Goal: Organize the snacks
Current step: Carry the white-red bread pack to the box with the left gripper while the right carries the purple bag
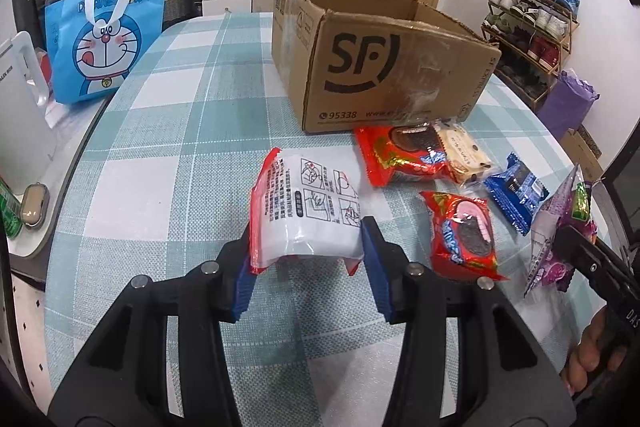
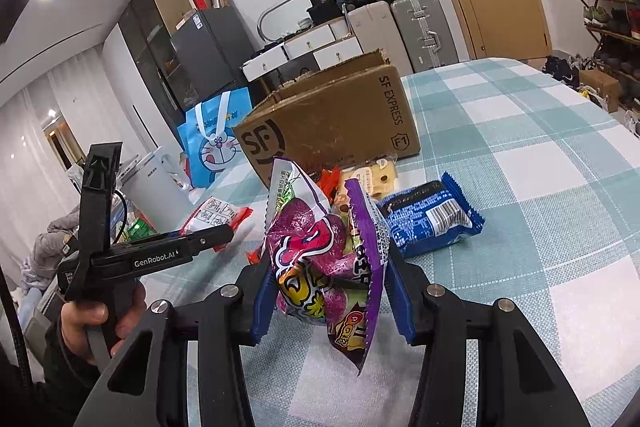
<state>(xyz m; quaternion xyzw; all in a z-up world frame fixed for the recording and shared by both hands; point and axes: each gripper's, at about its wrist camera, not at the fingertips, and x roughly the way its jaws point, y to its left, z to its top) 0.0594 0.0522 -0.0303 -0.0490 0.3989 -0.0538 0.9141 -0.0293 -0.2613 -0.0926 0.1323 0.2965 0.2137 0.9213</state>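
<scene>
Your left gripper [image 1: 306,249] has its jaws clamped on the white packet with red edges [image 1: 308,203], pinching it from both sides above the checked surface [image 1: 168,155]. Your right gripper [image 2: 330,291] has its jaws clenched on the crumpled purple snack bag [image 2: 320,263], which stands upright between the blue pads.

Ahead of the left gripper the cardboard box [image 1: 372,67] sits open-topped on the surface, its printed side facing you. Between you and that box lie the loose snacks: a red cookie pack [image 1: 404,155] just against the box's base, a cream biscuit pack [image 1: 462,151] touching it, a second red cookie pack [image 1: 464,239] nearer you, and a blue packet [image 1: 516,191] to the right.

Open room lies to the left of the box, where the checked cloth is bare up to the surface's curved left edge. Beyond that edge stand a blue cartoon tote bag [image 1: 106,35] and a white kettle [image 1: 24,99]. In the right wrist view the cloth is also bare to the right of the blue packet [image 2: 430,219], out to the far edge near the shoe rack [image 2: 600,7].
</scene>
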